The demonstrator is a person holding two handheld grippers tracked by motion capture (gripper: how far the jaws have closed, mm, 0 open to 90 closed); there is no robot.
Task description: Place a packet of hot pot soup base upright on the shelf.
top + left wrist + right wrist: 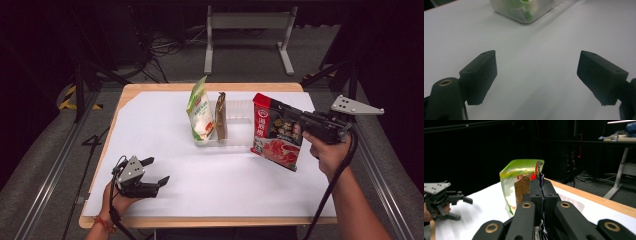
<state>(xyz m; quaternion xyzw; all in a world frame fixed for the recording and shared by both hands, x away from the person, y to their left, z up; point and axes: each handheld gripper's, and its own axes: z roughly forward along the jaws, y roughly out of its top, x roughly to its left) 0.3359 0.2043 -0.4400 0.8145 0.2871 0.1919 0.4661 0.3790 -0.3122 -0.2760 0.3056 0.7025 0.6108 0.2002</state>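
A clear rectangular plastic bin (235, 111) sits toward the far middle of the surface (165, 125), which is white-covered with a wooden edge. Upright in the bin's left end stand a green-and-white pouch (199, 114) and, just beside it, a thin brown packet (220, 116). Right of the bin, the right claw (296, 122) is clamped on a red-and-black printed food bag (276, 132), held off the surface. Well apart from the bin, near the front-left corner, the left claw (157, 171) stands apart and empty. Beyond the surface lie grey floor, cables and a white table frame (248, 35).

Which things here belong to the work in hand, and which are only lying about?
Part of the work:
- red packet, clamped in the right gripper
- clear tray
- green pouch and brown packet standing in it

Lying about:
- left gripper, open, idle
- metal frame on the floor
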